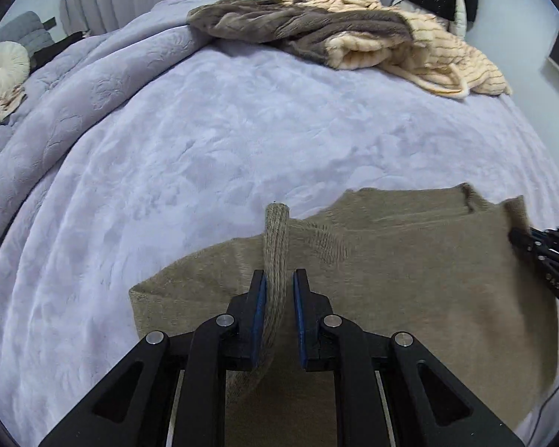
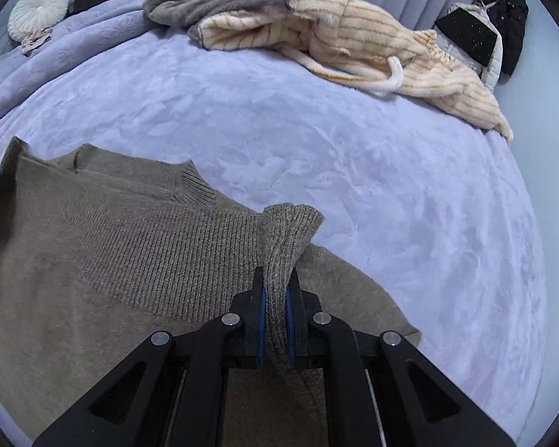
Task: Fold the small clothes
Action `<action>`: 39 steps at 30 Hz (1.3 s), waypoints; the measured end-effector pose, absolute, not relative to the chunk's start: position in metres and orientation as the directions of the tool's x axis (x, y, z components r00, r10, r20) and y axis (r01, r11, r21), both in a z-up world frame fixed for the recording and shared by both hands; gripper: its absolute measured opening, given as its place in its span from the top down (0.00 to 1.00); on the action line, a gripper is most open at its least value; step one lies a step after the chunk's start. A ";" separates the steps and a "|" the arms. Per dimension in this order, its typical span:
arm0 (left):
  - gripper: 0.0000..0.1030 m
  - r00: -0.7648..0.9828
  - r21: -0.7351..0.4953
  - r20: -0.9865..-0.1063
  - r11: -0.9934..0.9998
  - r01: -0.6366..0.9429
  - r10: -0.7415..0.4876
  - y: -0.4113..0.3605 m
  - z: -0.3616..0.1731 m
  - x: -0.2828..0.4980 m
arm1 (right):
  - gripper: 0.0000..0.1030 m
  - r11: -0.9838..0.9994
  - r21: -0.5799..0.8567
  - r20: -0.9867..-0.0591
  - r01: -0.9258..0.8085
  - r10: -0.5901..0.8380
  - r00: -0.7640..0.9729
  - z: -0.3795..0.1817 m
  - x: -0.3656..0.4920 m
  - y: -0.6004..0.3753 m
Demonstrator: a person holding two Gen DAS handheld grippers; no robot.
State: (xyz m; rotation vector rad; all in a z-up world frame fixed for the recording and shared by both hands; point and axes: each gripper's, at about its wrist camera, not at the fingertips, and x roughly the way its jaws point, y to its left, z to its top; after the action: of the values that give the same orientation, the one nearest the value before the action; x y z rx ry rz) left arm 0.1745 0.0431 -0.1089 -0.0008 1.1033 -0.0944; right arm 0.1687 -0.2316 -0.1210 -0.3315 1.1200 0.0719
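Note:
A taupe knit sweater (image 1: 410, 283) lies spread on the lavender bed cover (image 1: 205, 130); it also shows in the right wrist view (image 2: 111, 253), collar toward the far side. My left gripper (image 1: 279, 279) has a fold of the sweater's edge between its blue pads, with a gap on the right pad's side, so the jaws stand slightly apart. My right gripper (image 2: 275, 279) is shut on a bunched fold of the sweater's ribbed edge. The right gripper also appears at the right edge of the left wrist view (image 1: 540, 253).
A grey and cream striped fluffy garment (image 1: 335, 37) lies heaped at the far side of the bed (image 2: 316, 33). A round white cushion (image 1: 3, 67) sits far left. Dark clothes hang at the far right (image 2: 503, 22). Curtains stand behind the bed.

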 end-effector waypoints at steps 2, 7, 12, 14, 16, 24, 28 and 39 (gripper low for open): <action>0.85 0.426 -0.037 -0.904 0.999 0.009 -0.037 0.057 -0.119 0.178 | 0.91 0.962 -0.193 -0.894 -0.191 -0.092 0.438 -0.129 0.169 -0.239; 0.53 0.451 -0.035 -0.892 0.995 -0.098 0.013 0.093 -0.107 0.171 | 0.69 0.961 -0.243 -0.875 -0.134 -0.158 0.457 -0.116 0.168 -0.249; 0.53 0.456 -0.115 -0.886 0.993 -0.037 -0.085 0.100 -0.085 0.162 | 0.79 1.000 -0.022 -0.898 0.019 -0.028 0.440 -0.084 0.165 -0.294; 0.53 0.439 -0.177 -0.883 0.984 0.021 -0.168 0.088 -0.083 0.159 | 0.86 0.996 0.092 -0.898 -0.013 0.089 0.431 -0.079 0.160 -0.295; 0.53 0.411 -0.223 -0.881 0.972 0.075 -0.234 0.069 -0.088 0.157 | 0.86 0.990 0.131 -0.901 -0.056 0.142 0.410 -0.083 0.157 -0.286; 0.53 0.398 -0.241 -0.888 0.970 0.028 -0.232 0.042 -0.133 0.152 | 0.94 0.988 0.153 -0.905 0.007 0.137 0.402 -0.129 0.158 -0.293; 0.53 0.383 -0.205 -0.902 0.978 0.032 -0.202 0.053 -0.126 0.146 | 0.95 0.995 0.095 -0.904 0.013 0.081 0.420 -0.120 0.152 -0.301; 0.53 0.345 -0.163 -0.926 0.987 0.002 -0.154 0.078 -0.118 0.105 | 0.87 0.992 0.074 -0.917 0.103 0.027 0.399 -0.100 0.113 -0.319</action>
State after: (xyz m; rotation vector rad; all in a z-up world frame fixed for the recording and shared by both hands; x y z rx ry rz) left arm 0.1054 0.0783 -0.1179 -0.1419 1.2155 -0.1012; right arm 0.1127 -0.3193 -0.1002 0.1253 1.1604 -0.0485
